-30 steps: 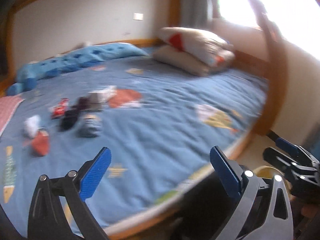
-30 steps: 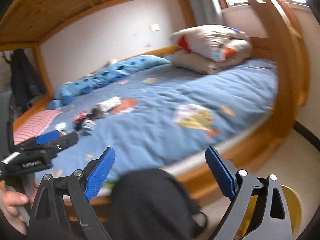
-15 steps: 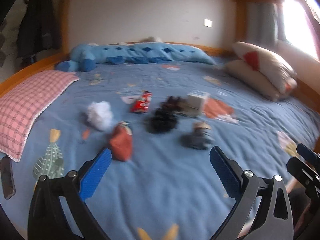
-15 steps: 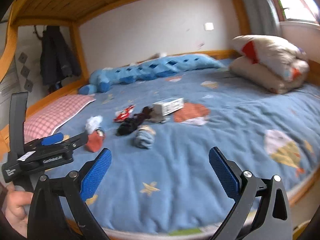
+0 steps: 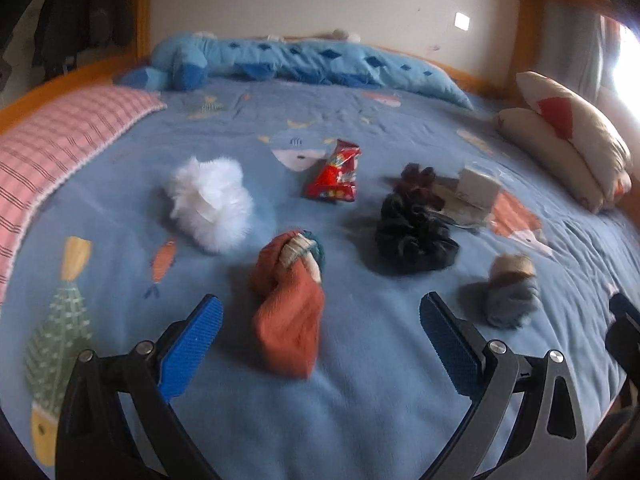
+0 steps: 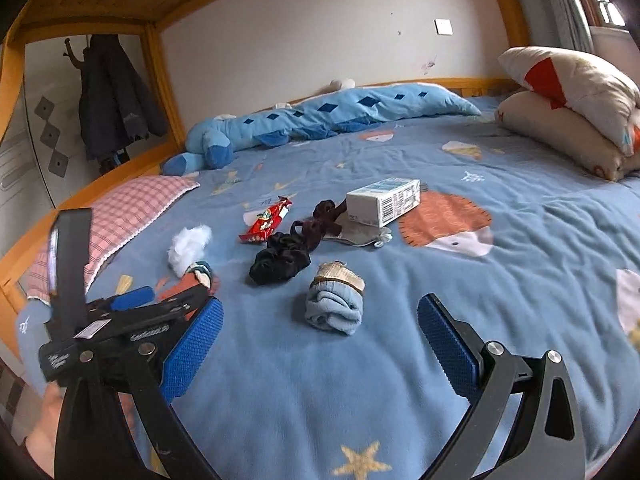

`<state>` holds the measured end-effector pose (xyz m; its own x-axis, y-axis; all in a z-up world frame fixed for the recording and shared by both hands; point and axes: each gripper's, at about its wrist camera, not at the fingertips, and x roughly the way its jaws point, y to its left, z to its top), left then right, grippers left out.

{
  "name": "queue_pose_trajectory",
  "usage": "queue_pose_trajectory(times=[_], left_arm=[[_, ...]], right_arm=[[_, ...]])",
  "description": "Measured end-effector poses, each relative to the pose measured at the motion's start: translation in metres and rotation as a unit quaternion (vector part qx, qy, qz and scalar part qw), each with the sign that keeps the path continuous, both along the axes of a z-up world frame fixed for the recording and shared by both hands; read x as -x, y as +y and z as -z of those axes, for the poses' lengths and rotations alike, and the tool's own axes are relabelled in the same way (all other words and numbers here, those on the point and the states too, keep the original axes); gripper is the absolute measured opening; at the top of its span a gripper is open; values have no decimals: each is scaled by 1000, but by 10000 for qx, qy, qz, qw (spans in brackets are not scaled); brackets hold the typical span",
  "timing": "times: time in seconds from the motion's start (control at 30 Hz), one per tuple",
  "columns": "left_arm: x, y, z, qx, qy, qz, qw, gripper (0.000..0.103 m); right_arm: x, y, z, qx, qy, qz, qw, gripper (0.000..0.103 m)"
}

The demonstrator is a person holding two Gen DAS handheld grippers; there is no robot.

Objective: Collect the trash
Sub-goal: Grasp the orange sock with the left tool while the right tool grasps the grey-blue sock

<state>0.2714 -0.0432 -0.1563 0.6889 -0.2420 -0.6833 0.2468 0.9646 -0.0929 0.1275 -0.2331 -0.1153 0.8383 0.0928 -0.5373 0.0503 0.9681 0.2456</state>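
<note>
A big blue bed (image 5: 360, 420) holds socks and trash. The red snack wrapper (image 5: 334, 172) lies past the orange sock (image 5: 288, 304), straight ahead of the left gripper (image 5: 320, 340). Both the left and the right gripper (image 6: 318, 350) are wide and empty.

The blanket (image 6: 460, 300) was blue with stars. The wrapper (image 5: 335, 173) was red. The pillow (image 5: 60, 140) had pink checks.
</note>
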Motion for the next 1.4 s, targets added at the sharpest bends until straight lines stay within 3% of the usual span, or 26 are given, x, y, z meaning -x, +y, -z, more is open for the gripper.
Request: queue_pose_trajectory(times=[0.1,0.13,0.17,0.23,0.3,0.4,0.53,0.73,0.77,0.87,1.0,1.13,1.4], left_arm=[[-22,-2,14,124,329,184,9992,98],[-29,-3,19,100,449,156,9988,94],[-35,-3,24,63,565,103,9983,88],[-39,0,29,15,650,-25,9979,59],[-40,7,30,44,676,-149,9976,45],[-38,19,25,357,749,-79,9965,37],[-31,30,16,726,743,35,9946,37],[-27,29,4,807,567,146,9950,37],[-26,28,3,827,554,155,9949,37],[-23,25,1,863,538,215,9946,37],[-14,20,-5,978,524,358,9932,37],[4,2,-13,1063,613,858,9887,37],[70,-46,-46,1292,529,1718,9752,37]], right_arm=[[-11,-1,7,-59,73,-37,9999,95],[-15,-2,9,-93,100,-40,9999,95],[-18,-2,11,-92,137,-34,9999,95],[-24,-3,14,-39,205,36,9998,95],[-30,-4,18,-23,296,72,9995,95],[-44,-4,23,-35,470,64,9989,94],[-67,-1,30,18,794,36,9968,93],[-92,-3,47,-13,1278,91,9918,81],[-95,-3,51,-32,1362,54,9907,75],[-98,-4,56,-67,1408,-132,9899,39],[-86,-8,51,-186,1261,-200,9916,35],[-59,-11,29,-198,1002,-340,9942,35],[29,-43,-29,-89,400,-230,9989,35]])
